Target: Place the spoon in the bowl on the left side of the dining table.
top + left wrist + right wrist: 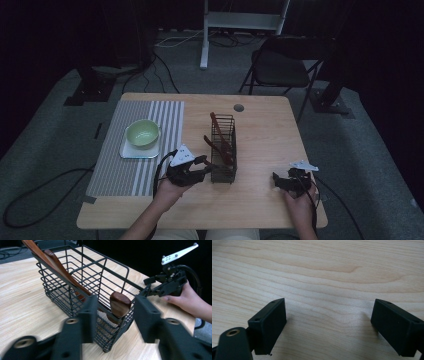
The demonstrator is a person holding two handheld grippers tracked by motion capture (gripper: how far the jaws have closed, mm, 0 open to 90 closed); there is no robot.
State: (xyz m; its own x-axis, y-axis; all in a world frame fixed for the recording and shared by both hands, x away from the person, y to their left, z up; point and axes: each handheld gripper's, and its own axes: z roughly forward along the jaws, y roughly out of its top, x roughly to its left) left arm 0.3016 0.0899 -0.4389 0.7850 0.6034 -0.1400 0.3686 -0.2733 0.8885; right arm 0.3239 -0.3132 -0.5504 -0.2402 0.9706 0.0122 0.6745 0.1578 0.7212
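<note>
The left hand-held gripper (113,315) has its jaws parted on either side of the rounded end of a dark brown wooden utensil handle (120,305), pads not yet pressing it; that handle stands at the near corner of the black wire-mesh basket (82,277) on the pale wooden worktop (22,297). To grip well, centre the handle between the pads above the basket rim, close squarely, then lift straight up. The right hand-held gripper (328,325) rests open over bare worktop
</note>
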